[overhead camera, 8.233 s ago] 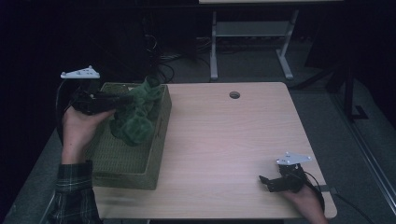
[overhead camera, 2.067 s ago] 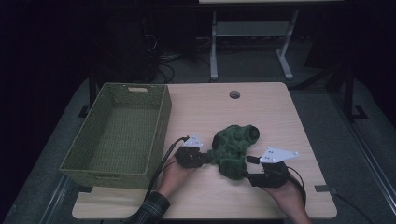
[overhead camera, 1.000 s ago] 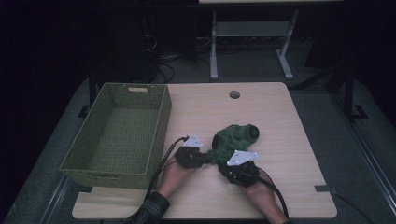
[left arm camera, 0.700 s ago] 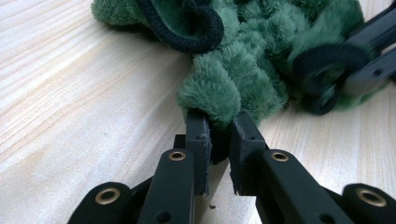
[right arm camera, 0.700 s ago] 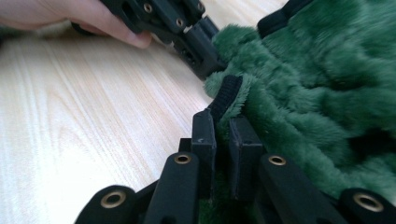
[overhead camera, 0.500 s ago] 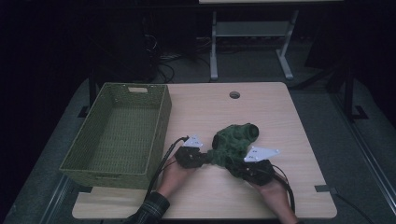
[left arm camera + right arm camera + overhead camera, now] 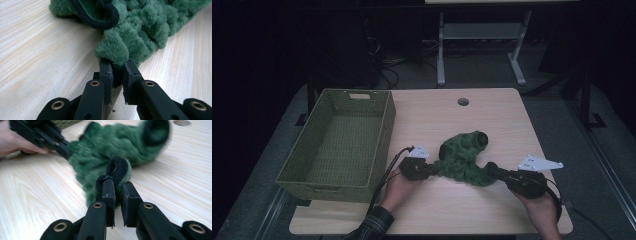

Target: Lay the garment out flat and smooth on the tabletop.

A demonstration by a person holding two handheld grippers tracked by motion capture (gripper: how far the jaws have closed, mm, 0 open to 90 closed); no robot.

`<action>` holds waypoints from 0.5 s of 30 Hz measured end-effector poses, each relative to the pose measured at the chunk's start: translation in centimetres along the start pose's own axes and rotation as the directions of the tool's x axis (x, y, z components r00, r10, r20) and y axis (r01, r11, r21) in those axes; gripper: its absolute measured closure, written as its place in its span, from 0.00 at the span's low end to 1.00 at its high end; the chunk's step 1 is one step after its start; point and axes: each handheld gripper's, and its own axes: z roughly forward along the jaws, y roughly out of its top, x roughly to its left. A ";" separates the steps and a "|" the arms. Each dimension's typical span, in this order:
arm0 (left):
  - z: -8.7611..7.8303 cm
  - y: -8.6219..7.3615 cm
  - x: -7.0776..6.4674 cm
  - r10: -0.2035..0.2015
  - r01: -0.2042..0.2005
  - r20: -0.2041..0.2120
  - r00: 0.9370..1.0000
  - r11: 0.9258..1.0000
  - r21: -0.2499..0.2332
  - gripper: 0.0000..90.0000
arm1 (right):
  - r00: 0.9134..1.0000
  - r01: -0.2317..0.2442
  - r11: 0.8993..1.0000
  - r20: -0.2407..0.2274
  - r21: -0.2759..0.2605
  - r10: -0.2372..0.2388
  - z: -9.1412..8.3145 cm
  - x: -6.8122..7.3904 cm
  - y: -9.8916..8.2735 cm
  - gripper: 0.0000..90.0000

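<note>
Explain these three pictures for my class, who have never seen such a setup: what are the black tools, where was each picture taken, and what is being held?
A person holds a two-jaw tool in each hand. The high view looks down on a wooden table with an empty green woven basket. The other two pictures come from cameras riding on the tools, looking along their jaws. The left claw pinches the fuzzy edge of a green plush garment. The right claw pinches its black-trimmed edge; its jaws have just been closing. The garment stretches between both claws.
</note>
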 end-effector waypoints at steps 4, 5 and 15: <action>-0.1 0.0 0.0 -0.004 0.004 0.003 1.000 1.000 0.003 0.88 | 0.999 -0.045 0.999 0.028 0.026 0.044 -0.8 -1.2 -1.4 0.91; -0.1 0.0 0.0 -0.007 0.007 0.004 1.000 1.000 0.007 0.88 | 0.998 -0.053 0.998 0.029 0.035 0.052 -0.8 -1.4 -1.7 0.91; -2.1 0.9 -1.5 0.024 -0.024 -0.014 1.000 0.999 0.029 0.90 | 0.994 -0.066 0.992 0.089 0.106 0.057 -0.8 -2.5 -2.4 0.94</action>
